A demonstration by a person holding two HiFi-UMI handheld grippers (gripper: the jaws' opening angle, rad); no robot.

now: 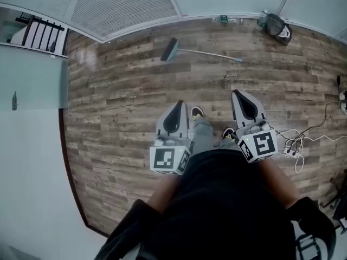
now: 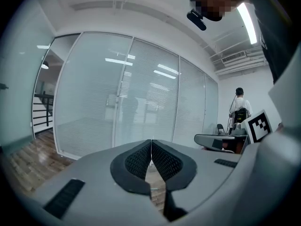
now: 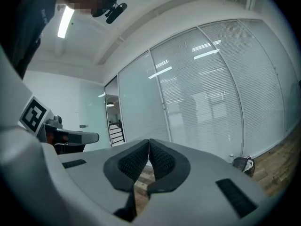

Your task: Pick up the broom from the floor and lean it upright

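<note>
We face a wide plank floor (image 1: pixel 124 102), open boards ahead, glass wall (image 1: pixel 124 10) edging the far side, broom (image 1: pixel 201 52) lying flat near it, well beyond our left gripper (image 1: pixel 178 104) and right gripper (image 1: pixel 238 93), both closed, holding nothing

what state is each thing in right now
broom: lying flat on the wooden floor near the glass wall, untouched
left claw: shut, empty
right claw: shut, empty
black bag: sitting on the floor by the glass wall
</note>
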